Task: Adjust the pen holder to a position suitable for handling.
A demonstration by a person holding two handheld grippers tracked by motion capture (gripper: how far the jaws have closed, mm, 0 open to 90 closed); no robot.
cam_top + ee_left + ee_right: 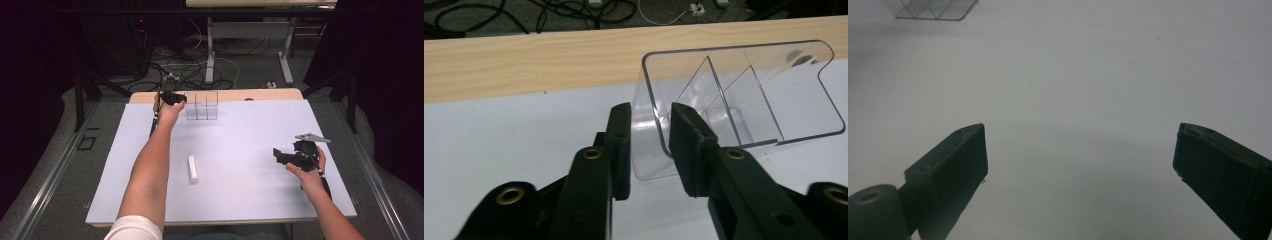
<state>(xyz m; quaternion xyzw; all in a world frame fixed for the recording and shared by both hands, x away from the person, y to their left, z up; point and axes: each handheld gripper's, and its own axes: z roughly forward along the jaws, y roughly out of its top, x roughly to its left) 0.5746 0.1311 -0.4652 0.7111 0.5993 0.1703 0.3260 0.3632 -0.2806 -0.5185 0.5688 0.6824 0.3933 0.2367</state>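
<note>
A clear plastic divided box (202, 106) stands at the far edge of the white mat (250, 135). My left gripper (183, 98) reaches its left end. In the left gripper view the jaws straddle the box's (749, 95) thin near wall, one inside and one outside, with a gap still showing on both sides of the wall; the left gripper (649, 117) is open. My right gripper (278, 154) hovers over the right side of the mat, its jaws spread wide with nothing between them (1080, 145). A small white block (192, 169) lies flat near the mat's middle.
The bare wooden table edge (524, 65) runs just behind the box. Beyond it are floor cables (190, 70) and another table's legs (210, 50). The box's corner (933, 9) appears far off in the right gripper view.
</note>
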